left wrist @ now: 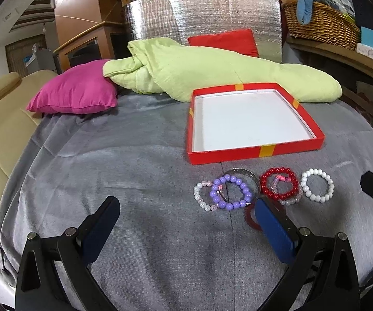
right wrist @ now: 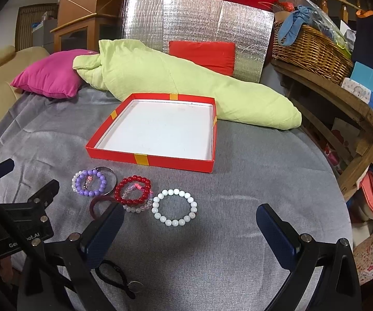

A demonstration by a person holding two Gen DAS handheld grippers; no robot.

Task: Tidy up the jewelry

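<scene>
Both our claws are wide apart and hold nothing. The white bracelet (right wrist: 174, 208) lies flat just ahead of our right claw (right wrist: 190, 229), nearer to it than to our left claw (left wrist: 186, 220). The red box (right wrist: 158, 132) sits farther ahead.

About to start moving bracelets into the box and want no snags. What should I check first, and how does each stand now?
1. Red box empty and open: ok.
2. Left hand-held gripper open: ok.
3. Right hand-held gripper open: ok.
4. White bracelet lies apart from the others: ok.
5. Red bracelet free of neighbours: not ok, overlaps a clear bead one.
6. Purple bracelet free: not ok, overlaps others.
</scene>
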